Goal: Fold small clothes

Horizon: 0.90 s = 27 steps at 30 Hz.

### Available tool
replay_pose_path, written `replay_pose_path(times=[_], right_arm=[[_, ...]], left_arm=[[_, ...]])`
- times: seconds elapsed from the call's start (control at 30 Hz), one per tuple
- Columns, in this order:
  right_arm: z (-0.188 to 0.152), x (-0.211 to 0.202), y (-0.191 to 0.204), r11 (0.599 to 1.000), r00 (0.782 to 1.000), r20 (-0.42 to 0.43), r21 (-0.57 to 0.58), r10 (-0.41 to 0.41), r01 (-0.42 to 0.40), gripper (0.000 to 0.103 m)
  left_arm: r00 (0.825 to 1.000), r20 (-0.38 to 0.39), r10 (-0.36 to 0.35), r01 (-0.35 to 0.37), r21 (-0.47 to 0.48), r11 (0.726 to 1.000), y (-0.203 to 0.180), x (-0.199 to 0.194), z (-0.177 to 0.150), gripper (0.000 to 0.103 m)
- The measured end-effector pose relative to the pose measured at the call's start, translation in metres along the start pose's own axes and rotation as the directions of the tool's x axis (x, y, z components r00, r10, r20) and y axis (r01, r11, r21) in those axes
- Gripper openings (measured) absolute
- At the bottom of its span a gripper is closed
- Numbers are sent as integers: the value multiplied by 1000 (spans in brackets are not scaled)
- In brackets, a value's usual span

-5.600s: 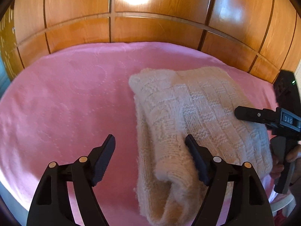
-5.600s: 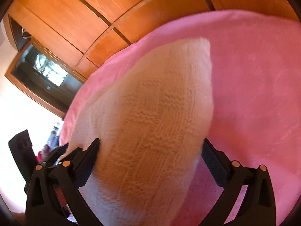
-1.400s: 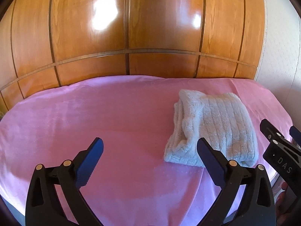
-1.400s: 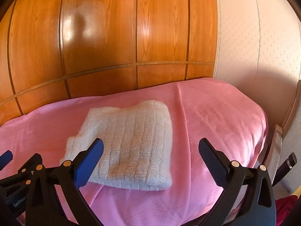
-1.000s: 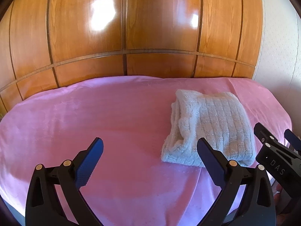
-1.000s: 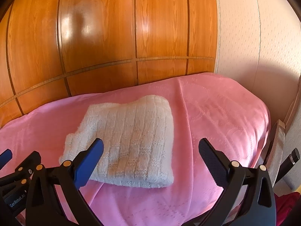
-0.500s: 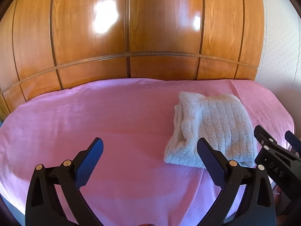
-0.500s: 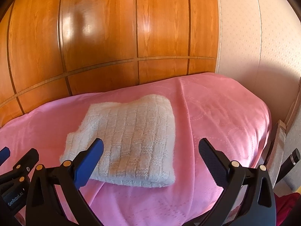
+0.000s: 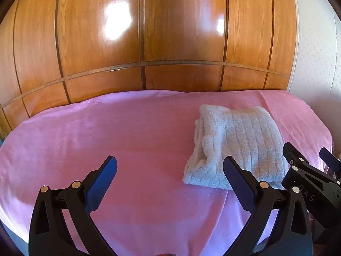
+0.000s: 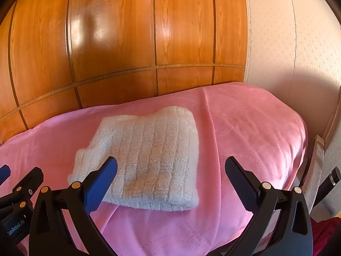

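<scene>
A white knitted garment (image 9: pixel 236 145) lies folded into a thick rectangle on the pink bedspread (image 9: pixel 106 132), toward its right side. It also shows in the right wrist view (image 10: pixel 149 160), with its folded layers at the left edge. My left gripper (image 9: pixel 170 181) is open and empty, held back above the near edge of the bed, left of the garment. My right gripper (image 10: pixel 170 181) is open and empty, held just in front of the garment's near edge. The right gripper also shows in the left wrist view (image 9: pixel 309 166).
A glossy wooden panelled wardrobe (image 9: pixel 149 42) stands right behind the bed. A pale patterned wall (image 10: pixel 298 42) is on the right. A chair edge and a dark handle (image 10: pixel 332 179) stand by the bed's right side.
Both grippers let go of the garment and drew back from it. In the last second they have barely moved; the garment lies still.
</scene>
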State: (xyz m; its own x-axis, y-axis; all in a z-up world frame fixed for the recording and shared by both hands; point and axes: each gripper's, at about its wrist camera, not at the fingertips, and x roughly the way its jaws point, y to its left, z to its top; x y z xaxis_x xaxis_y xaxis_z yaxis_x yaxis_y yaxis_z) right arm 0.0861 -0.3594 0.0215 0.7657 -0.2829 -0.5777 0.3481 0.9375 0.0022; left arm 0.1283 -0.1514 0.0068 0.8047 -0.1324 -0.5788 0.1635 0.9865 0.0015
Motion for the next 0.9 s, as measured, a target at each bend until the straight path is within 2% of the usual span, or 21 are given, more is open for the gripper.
replay_pose_path(times=[0.4,0.7,0.9], right_arm=[[-3,10,-1,1000,999,-31,19,15,-15,101],[-5,15,2,1000,999,-40,2,20,-20,101],[0,23,-10,998,997,-65,63,28,-24,101]], left_arm=[[1000,-17,-9,9,-13,1000,2,2,3,99],[999,-29,32,-33,-31,999,12,7,2,99],[997,-50,50,-53,-66,996,23,11,2,99]])
